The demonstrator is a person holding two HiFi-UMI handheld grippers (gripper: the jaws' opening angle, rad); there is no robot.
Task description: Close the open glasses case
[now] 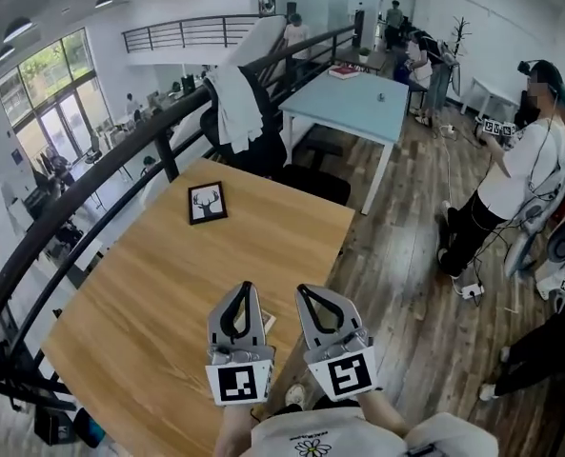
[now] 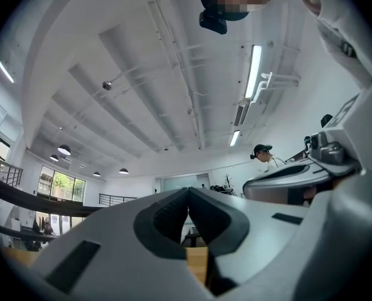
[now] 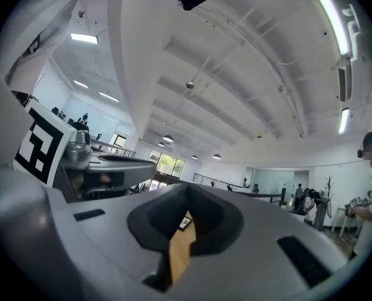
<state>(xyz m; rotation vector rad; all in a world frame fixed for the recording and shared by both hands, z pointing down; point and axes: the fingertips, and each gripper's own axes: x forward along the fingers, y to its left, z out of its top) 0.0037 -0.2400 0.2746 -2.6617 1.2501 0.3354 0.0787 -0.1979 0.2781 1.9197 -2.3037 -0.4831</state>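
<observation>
Over the table (image 1: pixel 168 284) edge, my left tongs (image 1: pixel 247 288) and right tongs (image 1: pixel 306 293) are both closed, empty. No case in sight; I should look down and find it before reaching.

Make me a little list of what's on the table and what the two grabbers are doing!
Table: wooden table
On it: deer picture frame, towards the far end
Left gripper: jaws together, nothing between them
Right gripper: jaws together, nothing between them
Glasses case: can't be made out in any view
Behind: light blue table; person standing at right
</observation>
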